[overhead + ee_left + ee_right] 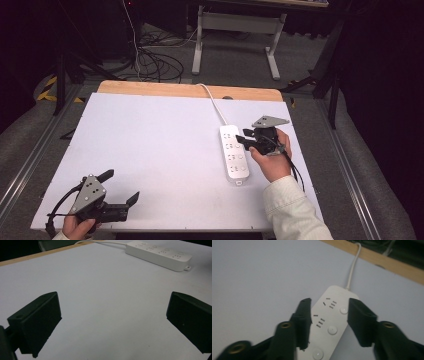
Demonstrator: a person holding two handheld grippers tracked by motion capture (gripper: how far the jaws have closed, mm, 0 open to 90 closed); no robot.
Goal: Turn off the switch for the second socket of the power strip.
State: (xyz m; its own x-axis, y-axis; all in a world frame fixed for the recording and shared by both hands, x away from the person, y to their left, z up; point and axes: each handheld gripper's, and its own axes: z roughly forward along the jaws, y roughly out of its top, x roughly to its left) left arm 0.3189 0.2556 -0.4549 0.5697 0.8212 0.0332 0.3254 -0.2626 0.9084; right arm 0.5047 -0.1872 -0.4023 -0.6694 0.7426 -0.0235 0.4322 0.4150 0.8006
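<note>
The right hand (272, 162) comes in from about 5 o'clock in the high view, its pale sleeve (292, 210) angled up toward 11 o'clock, wrist straight, fingers wrapped around the body of the right gripper (243, 141). That gripper lies roughly level and points toward 9 o'clock, its grey three-cornered plate on top, its tips over the right edge of the long white plastic power strip (234, 153). In the right gripper view the two black jaws stand about half open, one on each side of the power strip (329, 322), above it; the pads press on nothing and hold nothing.

The power strip lies flat on the white table top (160, 150), at about 3 o'clock from the table's middle. Its long axis runs from 12 to 6 o'clock in the high view, tilted slightly. Its socket face and round buttons (332, 330) look up. The white cable (214, 102) leaves the far end and runs toward 11 o'clock to the wooden back edge (190, 90) of the table.

The left hand (77, 227) sits at 7 o'clock on the near edge, low and level. The left gripper (120, 187) points toward 2 o'clock. Its jaws are spread wide and empty over bare table top, the power strip (160, 255) well apart at the far end of the left gripper view.
</note>
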